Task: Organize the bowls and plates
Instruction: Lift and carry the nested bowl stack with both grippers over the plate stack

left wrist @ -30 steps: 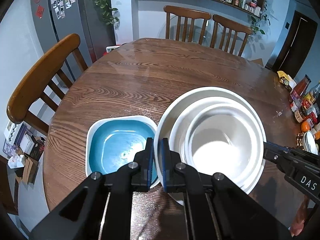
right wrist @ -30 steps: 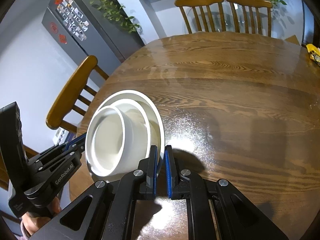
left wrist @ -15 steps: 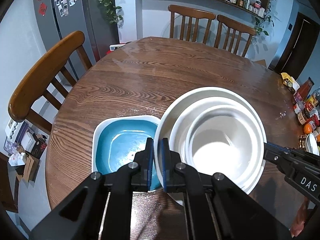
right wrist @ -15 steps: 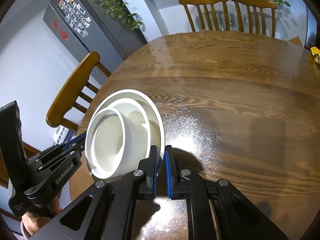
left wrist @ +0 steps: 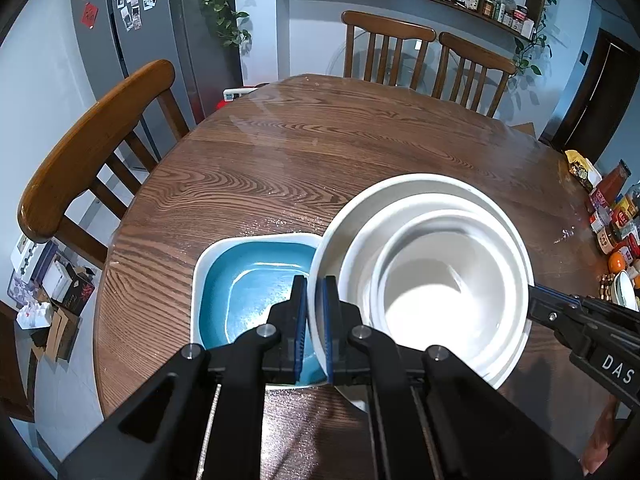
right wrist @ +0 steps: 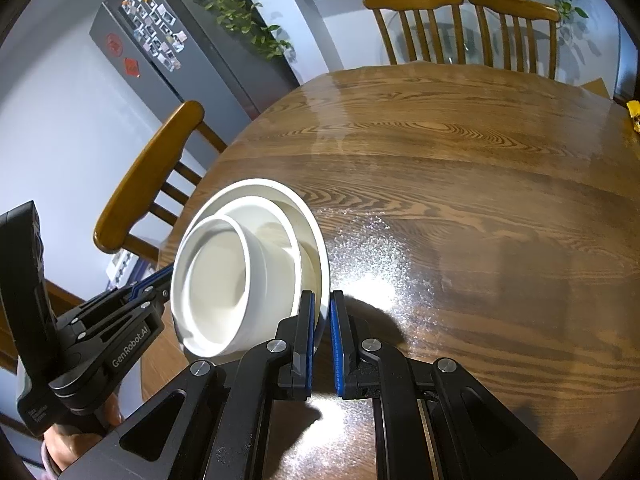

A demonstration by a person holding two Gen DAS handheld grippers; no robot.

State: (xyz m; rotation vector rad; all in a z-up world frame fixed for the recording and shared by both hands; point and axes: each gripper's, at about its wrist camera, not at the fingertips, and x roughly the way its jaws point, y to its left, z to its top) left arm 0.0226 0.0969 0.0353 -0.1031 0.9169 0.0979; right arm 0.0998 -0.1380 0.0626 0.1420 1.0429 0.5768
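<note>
1. I judged the main risk to be the nested white ceramic bowls (left wrist: 440,292) sliding inside the wide white ceramic plate (left wrist: 404,188) if my two tools tilted unevenly, since each pinched only a thin rim.
2. The stack sat lower centre-right of the left view, held above the round wooden tabletop (left wrist: 320,152), its edge overlapping the blue-glazed square dish (left wrist: 248,284) resting there.
3. My left tool (left wrist: 315,324) was nearly closed, clamped on the plate's rim.
4. My right tool (right wrist: 322,332) gripped the opposite rim likewise.

Black left gripper (left wrist: 315,328) with blue pads, silver screws.
</note>
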